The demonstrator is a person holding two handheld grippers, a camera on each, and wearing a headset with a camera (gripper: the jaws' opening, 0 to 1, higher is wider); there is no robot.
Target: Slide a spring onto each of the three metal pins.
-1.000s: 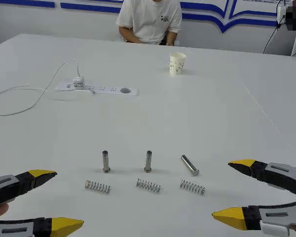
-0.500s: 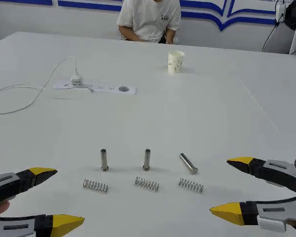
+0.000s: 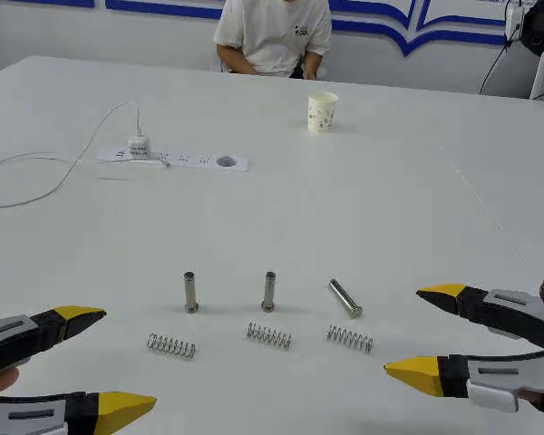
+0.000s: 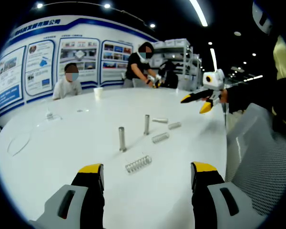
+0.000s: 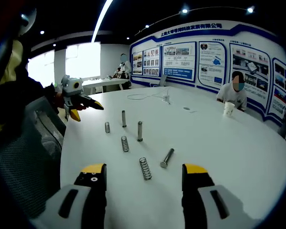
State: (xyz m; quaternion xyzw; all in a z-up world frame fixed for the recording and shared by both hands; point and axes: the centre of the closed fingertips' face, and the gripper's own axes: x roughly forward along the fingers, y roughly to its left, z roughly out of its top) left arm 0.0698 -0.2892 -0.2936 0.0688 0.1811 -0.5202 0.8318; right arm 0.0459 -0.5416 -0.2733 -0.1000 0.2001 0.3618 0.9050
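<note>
Over the white table (image 3: 344,199) we hold the left gripper (image 3: 125,358) and right gripper (image 3: 405,330) spread wide, empty. The left pin (image 3: 190,293) and middle pin (image 3: 268,292) stand upright, the right pin (image 3: 344,298) lies flat; a nudge may topple or roll them. The springs (image 3: 268,336) beside them could squirt from a hard pinch.

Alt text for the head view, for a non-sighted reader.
On a table, the left pin and middle pin stand upright and the right pin lies flat, with the left spring, middle spring and right spring loose before them. The left gripper and right gripper flank them, open and empty.
</note>
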